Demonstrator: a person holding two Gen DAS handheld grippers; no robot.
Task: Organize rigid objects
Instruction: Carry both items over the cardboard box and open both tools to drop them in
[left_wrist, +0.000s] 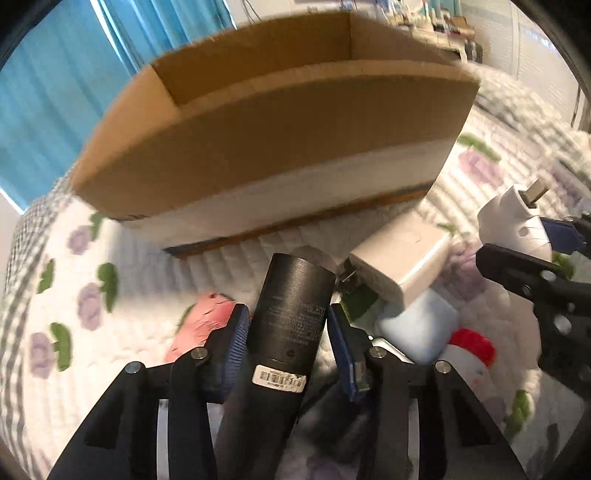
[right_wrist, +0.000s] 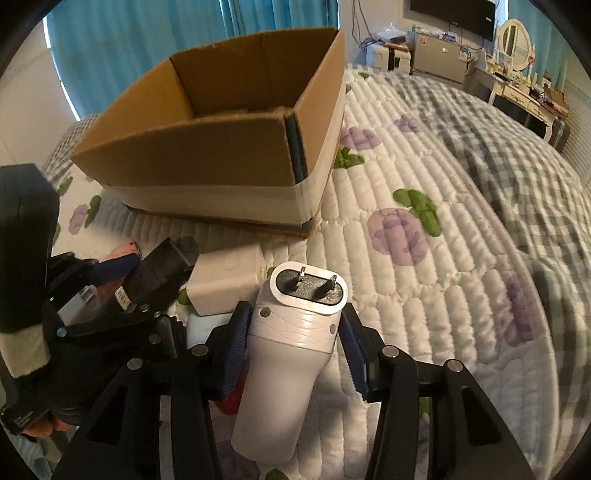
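Note:
My left gripper (left_wrist: 290, 326) is shut on a black cylinder (left_wrist: 291, 314) with a barcode sticker, held above the bed just before the open cardboard box (left_wrist: 258, 147). My right gripper (right_wrist: 295, 339) is shut on a white plug-in device (right_wrist: 291, 358) with two metal prongs facing forward; it also shows in the left wrist view (left_wrist: 513, 218). The box (right_wrist: 207, 147) stands ahead and left of it. The black cylinder (right_wrist: 162, 273) and left gripper appear at the left of the right wrist view.
On the flowered quilt (right_wrist: 424, 280) lie a white charger block (left_wrist: 402, 262), a pale blue item (left_wrist: 417, 325), a red-and-white item (left_wrist: 469, 350) and a pink item (left_wrist: 203, 325). Blue curtains (right_wrist: 147, 33) hang behind the box. Furniture (right_wrist: 517, 66) stands beyond the bed.

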